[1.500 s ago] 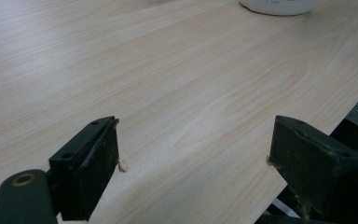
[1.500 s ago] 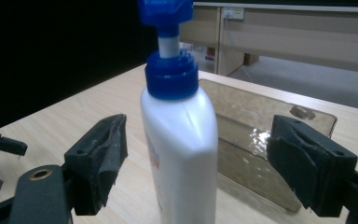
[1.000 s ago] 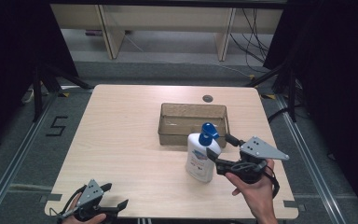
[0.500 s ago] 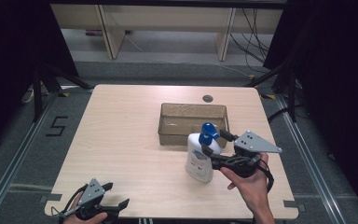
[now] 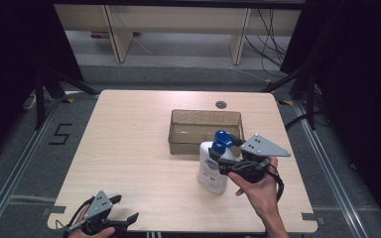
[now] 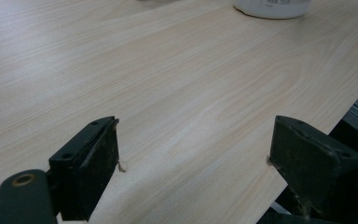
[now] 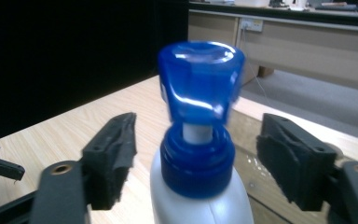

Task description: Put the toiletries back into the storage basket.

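Right gripper view: right gripper [image 7: 200,163] jaws have just been closing, still apart, blue collar of the pump bottle [image 7: 198,140] between the pads, no contact yet. Best to centre on the collar under the pump head, squeeze evenly, keep bottle upright. Bottle stands on the table [image 5: 129,148], just in front of the brown tray [image 5: 178,134], near the right edge. Left gripper [image 5: 104,220] wide open, empty, at the near edge; plenty of bare table between.
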